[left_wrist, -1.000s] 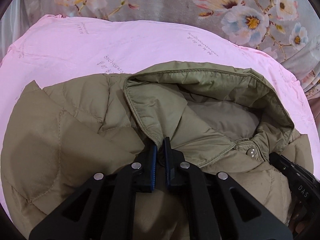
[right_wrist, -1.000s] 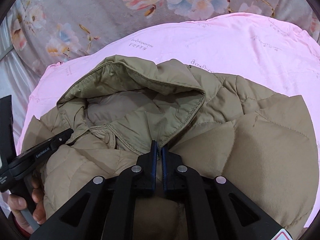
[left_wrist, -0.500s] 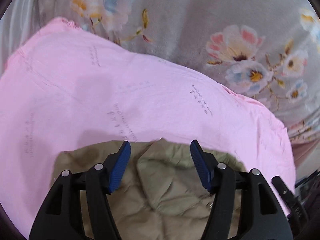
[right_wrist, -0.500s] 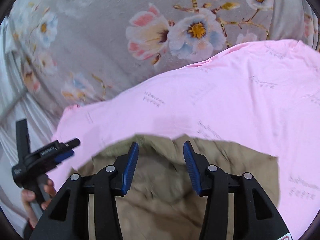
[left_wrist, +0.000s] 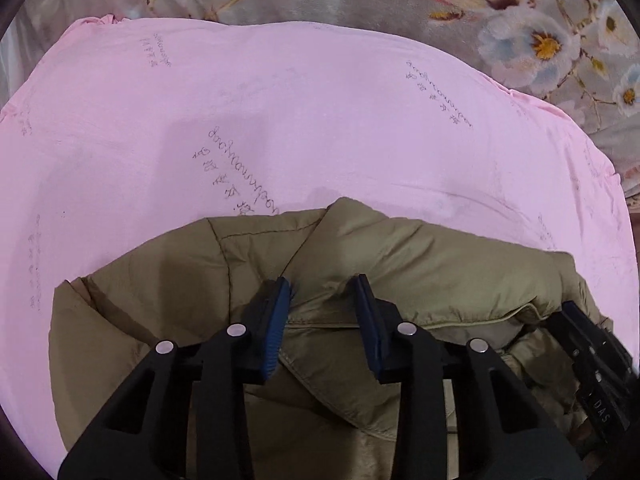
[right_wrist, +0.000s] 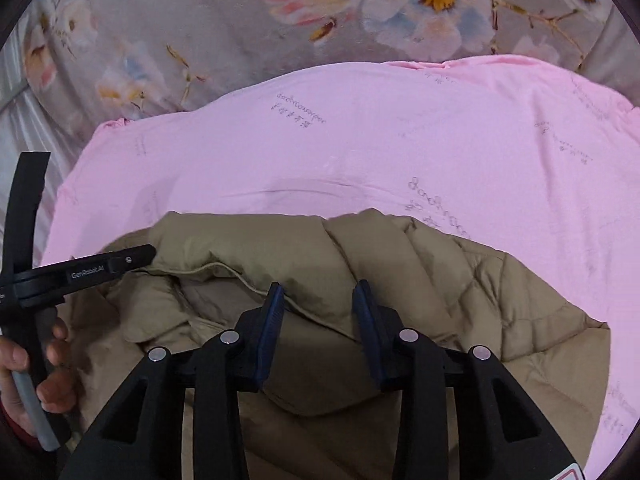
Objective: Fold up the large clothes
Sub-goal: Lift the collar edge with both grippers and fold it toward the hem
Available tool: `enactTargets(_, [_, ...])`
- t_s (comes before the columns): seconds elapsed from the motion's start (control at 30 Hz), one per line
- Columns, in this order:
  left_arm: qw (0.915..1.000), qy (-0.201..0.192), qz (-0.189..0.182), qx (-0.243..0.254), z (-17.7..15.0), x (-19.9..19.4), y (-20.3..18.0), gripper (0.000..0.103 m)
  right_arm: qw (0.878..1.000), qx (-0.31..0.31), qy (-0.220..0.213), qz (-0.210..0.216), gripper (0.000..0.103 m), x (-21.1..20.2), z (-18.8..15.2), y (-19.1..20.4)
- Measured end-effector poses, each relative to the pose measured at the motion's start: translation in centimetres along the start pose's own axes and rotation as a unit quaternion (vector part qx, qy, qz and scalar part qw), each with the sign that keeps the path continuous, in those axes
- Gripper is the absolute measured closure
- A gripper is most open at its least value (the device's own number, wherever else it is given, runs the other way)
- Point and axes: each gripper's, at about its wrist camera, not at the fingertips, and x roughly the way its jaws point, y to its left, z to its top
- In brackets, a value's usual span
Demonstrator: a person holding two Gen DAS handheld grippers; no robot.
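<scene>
Blue ribbed pads line the black fingers of the left gripper (left_wrist: 324, 292), whose jaws are seen partly apart and closing, with a raised fold of the jacket (left_wrist: 400, 256) between them; whether the pads yet press on the cloth cannot be told. The right gripper (right_wrist: 318, 296) is likewise held over the jacket, its jaws partly apart and closing above a ridge of quilted fabric and a pale piped seam, and no firm pinch is shown there either.

The jacket, an olive-tan padded garment, is spread beneath both tools, and its far edge is bunched into a rounded hump just beyond the fingertips. Near its middle the layers are doubled over, so that a flap with a stitched edge is seen lying on top. Diamond quilting is seen on the side of the jacket to the right of the right gripper.

Under and around the jacket a pink sheet (left_wrist: 280, 120) printed with faint grey script is laid; it is left bare beyond the jacket's far edge and to both sides. Beyond the sheet a grey floral cover (right_wrist: 240, 20) with pale pink and blue blossoms is seen.

At the jacket's left side, in the right wrist view, a hand (right_wrist: 28, 364) is wrapped round the left tool's handle.
</scene>
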Motion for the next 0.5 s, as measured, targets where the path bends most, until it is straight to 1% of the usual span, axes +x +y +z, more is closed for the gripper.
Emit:
enactTargets(0.07, [0.9997, -0.018, 0.009, 0.015, -0.8, 0.0, -0.3, 0.070, 0.999, 0.019, -0.023, -0.011, 0.073, -0.4, 0.1, -0.9])
enactTargets(0.13, [0.9985, -0.040, 0.025, 0.028, -1.3, 0.2, -0.9, 0.070, 1.000, 0.026, -0.008, -0.005, 0.073, 0.5, 0.2, -1.4])
enactTargets(0.2, [0.9969, -0.057, 0.037, 0.039, -1.7, 0.2, -1.3, 0.070, 1.000, 0.026, -0.004, -0.006, 0.073, 1.6, -0.3, -1.4])
enactTargets(0.3, [0.9948, -0.075, 0.049, 0.049, -2.0, 0.3, -1.7, 0.070, 1.000, 0.022, -0.008, -0.013, 0.073, 2.0, -0.8, -1.2])
enactTargets(0.5, [0.9935, -0.084, 0.055, 0.053, -1.9, 0.8, -2.0, 0.070, 1.000, 0.015, -0.009, -0.024, 0.073, 2.6, -0.9, -1.0])
